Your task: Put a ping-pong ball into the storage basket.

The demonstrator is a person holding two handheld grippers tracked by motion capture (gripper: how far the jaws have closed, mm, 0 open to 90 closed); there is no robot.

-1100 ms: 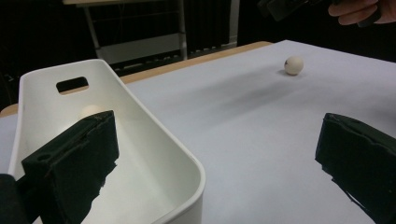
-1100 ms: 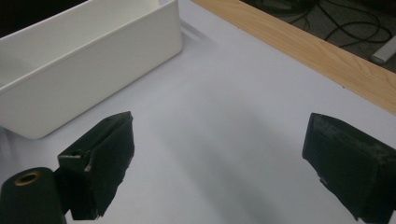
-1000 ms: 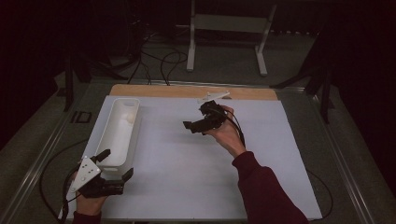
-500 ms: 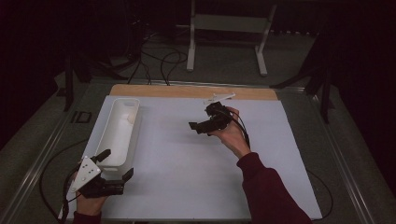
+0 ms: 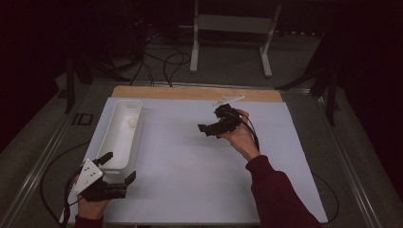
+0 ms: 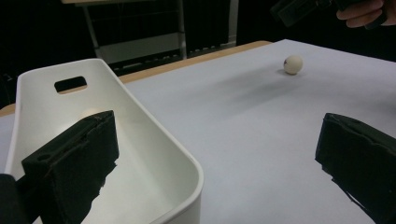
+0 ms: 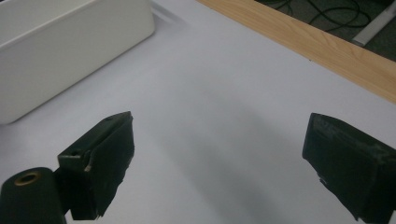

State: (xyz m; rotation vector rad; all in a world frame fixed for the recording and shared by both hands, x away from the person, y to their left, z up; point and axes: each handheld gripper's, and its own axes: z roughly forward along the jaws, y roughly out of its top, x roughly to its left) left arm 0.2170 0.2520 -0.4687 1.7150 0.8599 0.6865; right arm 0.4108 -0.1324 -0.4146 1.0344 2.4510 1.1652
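Over at the left near corner of the bench (image 5: 199,190), the left tool (image 5: 116,171) sits low in the person's hand, its jaws spread wide and pinching nothing; in the left gripper view one jaw stands over the near end of the white tray (image 6: 154,140) and the other over the bare white sheet beside it. Whether that jaw actually touches the rim I cannot tell from here. The tray runs lengthwise along the left side of the bench, with a handle slot cut in its far end wall, and a small pale ball (image 5: 132,122) lies inside it toward the far end. Moving right, the middle of the bench is plain white sheet, with a strip of bare wood along the far edge. The right tool (image 5: 207,129) is held up above the sheet, right of centre, pointing back toward the tray, its jaws likewise wide apart with nothing between them. In the left gripper view a second pale ball (image 6: 293,64) with a dark spot rests on the sheet, below the right hand (image 5: 240,135).
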